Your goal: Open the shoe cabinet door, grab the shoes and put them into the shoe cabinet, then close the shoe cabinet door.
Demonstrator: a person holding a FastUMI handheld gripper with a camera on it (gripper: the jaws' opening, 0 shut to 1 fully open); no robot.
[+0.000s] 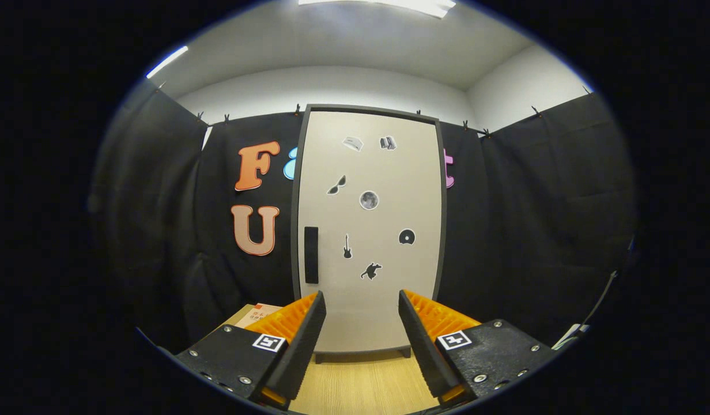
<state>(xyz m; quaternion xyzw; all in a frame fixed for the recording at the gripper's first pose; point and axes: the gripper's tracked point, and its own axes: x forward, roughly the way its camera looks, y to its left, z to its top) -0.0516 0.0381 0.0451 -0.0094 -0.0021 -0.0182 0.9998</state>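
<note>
A tall shoe cabinet (369, 230) stands straight ahead on the wooden floor, its pale door shut inside a dark frame. Small stickers dot the door, and a black vertical handle (311, 255) sits near the door's left edge at mid height. My gripper (361, 308) is open, its two fingers spread apart with nothing between them. The fingers point at the lower part of the door, some way short of it, with the handle above and left of the left fingertip.
A cardboard box (257, 316) lies on the floor left of the cabinet, partly behind my left finger. Black cloth walls close in on both sides and behind the cabinet. Light wooden floor (363, 386) stretches between me and the cabinet.
</note>
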